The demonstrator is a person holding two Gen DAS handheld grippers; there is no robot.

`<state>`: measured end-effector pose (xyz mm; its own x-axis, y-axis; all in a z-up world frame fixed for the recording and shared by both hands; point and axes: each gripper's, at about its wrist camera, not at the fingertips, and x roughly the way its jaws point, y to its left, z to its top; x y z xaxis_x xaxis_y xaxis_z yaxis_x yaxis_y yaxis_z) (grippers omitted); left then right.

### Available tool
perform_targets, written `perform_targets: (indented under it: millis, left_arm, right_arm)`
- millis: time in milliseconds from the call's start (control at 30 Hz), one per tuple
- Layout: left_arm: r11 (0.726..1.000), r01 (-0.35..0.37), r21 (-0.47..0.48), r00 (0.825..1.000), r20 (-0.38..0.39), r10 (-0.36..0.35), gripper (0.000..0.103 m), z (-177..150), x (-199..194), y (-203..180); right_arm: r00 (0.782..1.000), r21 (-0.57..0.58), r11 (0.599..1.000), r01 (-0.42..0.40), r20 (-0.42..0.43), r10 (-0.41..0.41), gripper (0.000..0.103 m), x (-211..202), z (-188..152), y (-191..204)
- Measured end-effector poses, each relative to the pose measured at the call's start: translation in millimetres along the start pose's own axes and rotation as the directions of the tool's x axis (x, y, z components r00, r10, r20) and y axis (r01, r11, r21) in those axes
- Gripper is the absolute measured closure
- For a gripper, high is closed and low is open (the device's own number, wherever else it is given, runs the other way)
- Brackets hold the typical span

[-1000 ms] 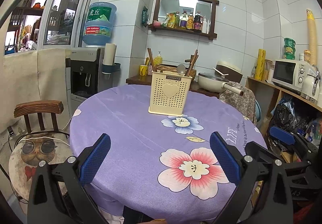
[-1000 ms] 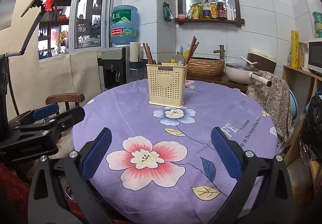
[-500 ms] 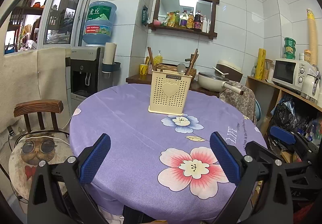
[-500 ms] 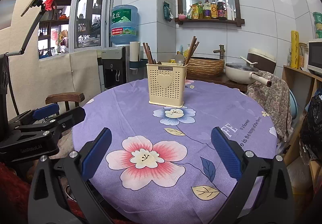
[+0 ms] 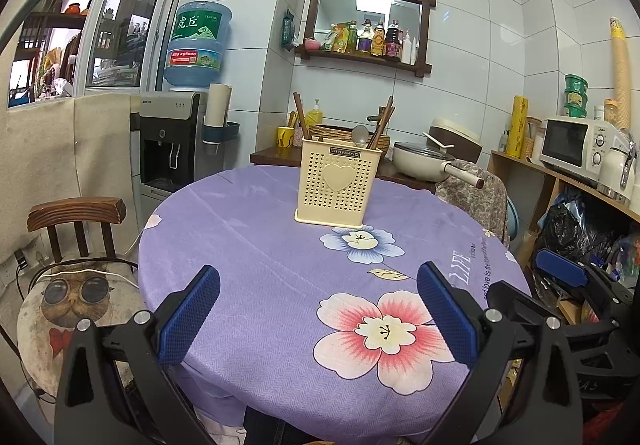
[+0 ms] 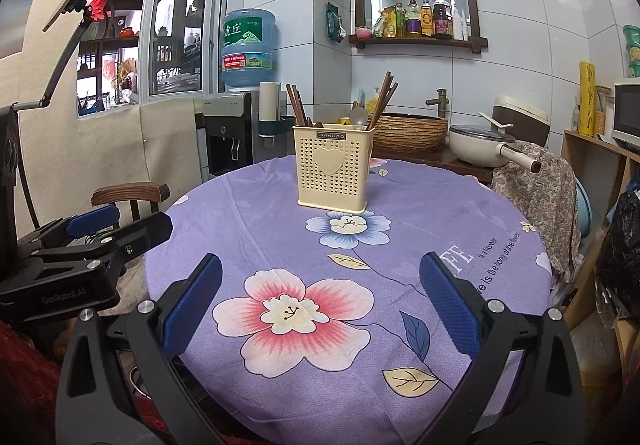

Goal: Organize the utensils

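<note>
A round table (image 5: pixel 248 245), covered by a purple floral cloth, is filling the middle of both views. Its near edge is curving just below both grippers, its left edge is falling away toward a wooden chair (image 5: pixel 76 213) with a cat-print cushion, and its right edge is running close to a cluttered shelf unit (image 5: pixel 560 181). Behind the far edge a water dispenser (image 5: pixel 172 141) is standing against the tiled wall, with a cloth-draped chair back (image 6: pixel 536 197) at the far right. The cloth surface between the near edge and the holder is lying flat and bare, giving open room for moving.

The cream perforated utensil holder (image 5: pixel 335 186) is standing upright past the table's centre, on the far side of a blue printed flower. Dark chopsticks (image 6: pixel 297 105) are leaning out at its left and more at its right, with a metal spoon (image 6: pixel 357 116) showing between them.

The left gripper (image 5: pixel 318 313) is hovering over the near edge with its blue pads spread wide and nothing between them. The right gripper (image 6: pixel 320 305) is hovering likewise, fingers wide apart and empty, just to the left gripper's right; each is visible at the side of the other's view.

Compared with the earlier frames, neither gripper is showing any shift, and the holder and its contents are sitting in the same place.
</note>
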<state>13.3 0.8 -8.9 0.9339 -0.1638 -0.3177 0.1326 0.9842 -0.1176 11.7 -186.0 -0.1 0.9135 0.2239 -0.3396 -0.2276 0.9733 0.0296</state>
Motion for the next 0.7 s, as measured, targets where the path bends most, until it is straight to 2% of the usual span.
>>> perform_targets:
  millis: [700]
  left_arm:
    - [1.0, -0.001, 0.002, 1.0, -0.011, 0.001, 0.006, -4.3, 2.4, 0.9]
  right_arm:
    - [1.0, 0.001, 1.0, -0.002, -0.011, 0.002, 0.006, -1.1, -0.2, -3.0]
